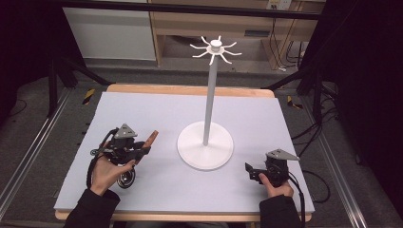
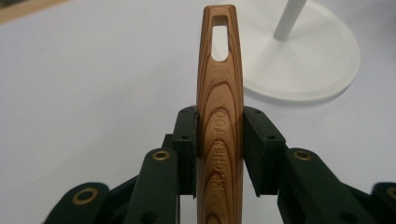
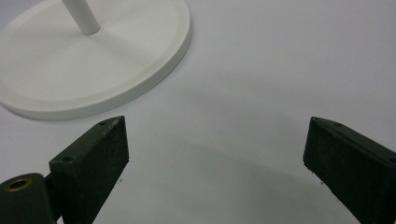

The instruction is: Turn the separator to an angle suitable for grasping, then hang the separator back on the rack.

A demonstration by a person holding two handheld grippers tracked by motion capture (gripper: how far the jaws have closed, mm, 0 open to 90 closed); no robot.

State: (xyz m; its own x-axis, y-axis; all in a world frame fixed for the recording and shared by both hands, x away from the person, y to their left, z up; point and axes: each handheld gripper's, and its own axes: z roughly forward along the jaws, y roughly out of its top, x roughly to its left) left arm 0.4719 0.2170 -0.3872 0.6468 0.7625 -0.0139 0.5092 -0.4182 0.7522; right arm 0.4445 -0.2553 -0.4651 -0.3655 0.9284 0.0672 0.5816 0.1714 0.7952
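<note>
The high view looks forward and down over the table (image 1: pixel 157 190); both gripper views sit low and close, sharing the white stand base (image 1: pixel 205 145).

a wooden utensil handle (image 2: pixel 219 116) with a slotted end, tilted up toward the white stand (image 1: pixel 205 145).
</note>
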